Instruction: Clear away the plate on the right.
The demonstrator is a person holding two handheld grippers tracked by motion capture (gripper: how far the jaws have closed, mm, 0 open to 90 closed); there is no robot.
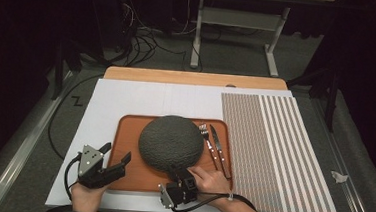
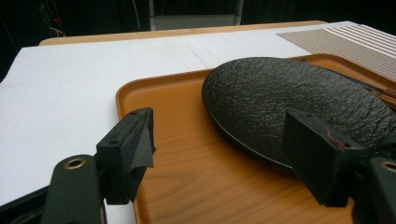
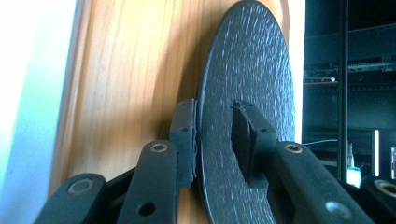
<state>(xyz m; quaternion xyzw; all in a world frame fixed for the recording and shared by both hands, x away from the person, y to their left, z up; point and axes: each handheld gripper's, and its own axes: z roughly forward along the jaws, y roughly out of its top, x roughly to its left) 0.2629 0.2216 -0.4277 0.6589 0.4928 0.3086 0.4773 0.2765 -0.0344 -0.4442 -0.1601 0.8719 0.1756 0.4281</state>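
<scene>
- The black plate (image 1: 171,142), round and rough-textured, lies on the wooden tray (image 1: 126,174), taking up the tray's middle; its near rim is where the work is.
- The right gripper (image 1: 177,174) sits at the plate's near edge with the person's right hand (image 1: 213,182) behind it. In the right gripper view the plate's rim (image 3: 243,107) runs between the two jaws: one pad lies under the rim against the tray side, the other sits on the plate's upper face. The pads pinch the rim.
- The left gripper (image 1: 117,153) hovers over the tray's left part, held by the left hand (image 1: 87,196) at the table's near edge. Its jaws are spread wide with nothing between them; in the left gripper view one jaw stands over the tray's left rim (image 2: 122,93), the other in front of the plate's edge (image 2: 261,102).
- A fork (image 1: 206,140) and a knife (image 1: 218,145) lie side by side on the tray just right of the plate, handles toward the person. They crowd the strip between the plate and the tray's right rim, close to the right hand.
- The tray rests on a white mat (image 1: 126,99) covering most of the table (image 1: 193,78).
- A striped mat (image 1: 278,147) lies on the right, its edge just beside the tray's right rim.
- Black cables (image 1: 140,47) tangle on the floor beyond the table, beside a white stand (image 1: 242,19).
- A scrap of white paper (image 1: 340,177) lies on the floor, right of the table.
</scene>
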